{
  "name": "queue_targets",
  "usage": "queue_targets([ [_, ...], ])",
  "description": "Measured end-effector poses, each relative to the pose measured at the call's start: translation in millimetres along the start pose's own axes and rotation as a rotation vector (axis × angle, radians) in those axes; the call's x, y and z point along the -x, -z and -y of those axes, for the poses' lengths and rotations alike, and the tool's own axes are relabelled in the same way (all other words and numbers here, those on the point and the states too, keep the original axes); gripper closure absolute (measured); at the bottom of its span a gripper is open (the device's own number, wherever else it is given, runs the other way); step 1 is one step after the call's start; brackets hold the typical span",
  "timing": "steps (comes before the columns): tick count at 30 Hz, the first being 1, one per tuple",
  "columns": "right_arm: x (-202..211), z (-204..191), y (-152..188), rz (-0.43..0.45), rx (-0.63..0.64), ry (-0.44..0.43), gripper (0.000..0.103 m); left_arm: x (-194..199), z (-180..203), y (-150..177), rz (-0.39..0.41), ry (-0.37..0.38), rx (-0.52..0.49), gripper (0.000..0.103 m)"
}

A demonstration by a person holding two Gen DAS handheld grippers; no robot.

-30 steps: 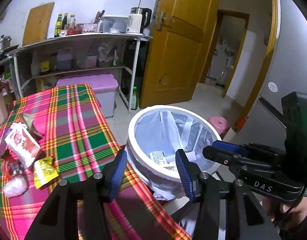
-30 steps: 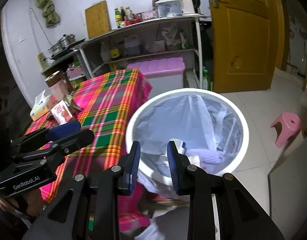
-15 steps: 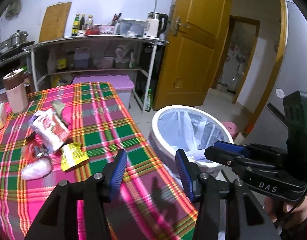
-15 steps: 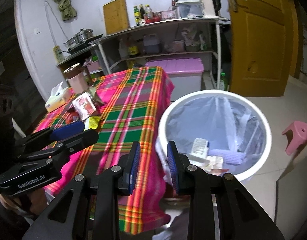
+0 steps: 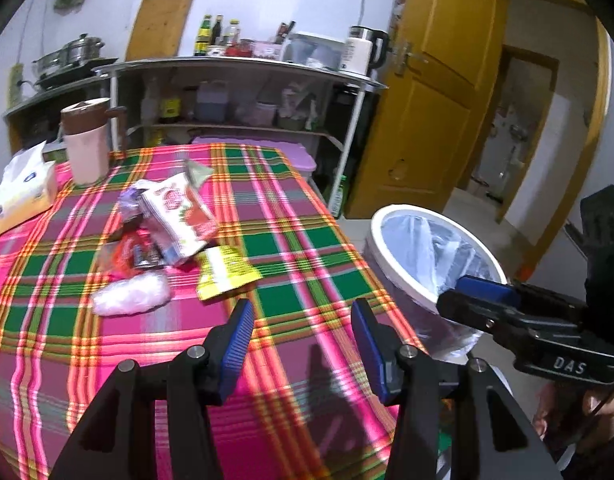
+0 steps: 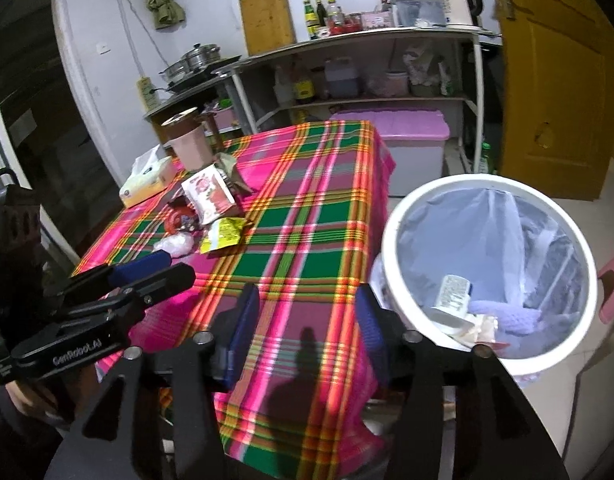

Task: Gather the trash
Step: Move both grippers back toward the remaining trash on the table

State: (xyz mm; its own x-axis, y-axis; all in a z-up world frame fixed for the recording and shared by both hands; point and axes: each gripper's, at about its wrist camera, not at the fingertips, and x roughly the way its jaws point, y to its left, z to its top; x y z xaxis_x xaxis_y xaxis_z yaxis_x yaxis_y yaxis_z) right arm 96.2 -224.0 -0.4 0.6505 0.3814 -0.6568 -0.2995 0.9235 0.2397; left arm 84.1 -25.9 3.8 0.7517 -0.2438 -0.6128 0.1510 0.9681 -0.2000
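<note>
from the left wrist i see my left gripper with its blue pads spread apart and nothing between them, hanging over the near part of the plaid tablecloth. the trash lies in a loose heap further up the cloth: a yellow packet closest to me, a crumpled pale plastic wad to its left, a red-and-white snack bag behind them and a red wrapper tucked under it. a tissue pack and a pink cup with a brown lid stand at the far left. the white bin with its clear liner sits on the floor just off the table's right edge, and my right gripper pokes in over it.

from the right wrist, my right gripper has just been opening; its pads now stand wide with nothing in between, over the table's near edge. the bin is just right of it, and inside i can see a white container and something lavender. the same trash heap lies mid-table, the yellow packet nearest. my left gripper reaches in from the left, a hand below it.
</note>
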Motion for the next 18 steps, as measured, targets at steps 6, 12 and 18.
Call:
queue_targets([
  [6, -15, -15, -2, -0.044, 0.03, -0.038, 0.052, 4, -25, 2, 0.006, -0.047, 0.024, 0.053],
  [12, -28, -27, -7, -0.067, 0.053, -0.051, 0.052, 6, -51, 0, 0.016, -0.131, 0.027, 0.052],
  [18, -41, -33, -12, -0.086, 0.062, -0.064, 0.052, 4, -82, -7, 0.032, -0.183, 0.037, 0.044],
])
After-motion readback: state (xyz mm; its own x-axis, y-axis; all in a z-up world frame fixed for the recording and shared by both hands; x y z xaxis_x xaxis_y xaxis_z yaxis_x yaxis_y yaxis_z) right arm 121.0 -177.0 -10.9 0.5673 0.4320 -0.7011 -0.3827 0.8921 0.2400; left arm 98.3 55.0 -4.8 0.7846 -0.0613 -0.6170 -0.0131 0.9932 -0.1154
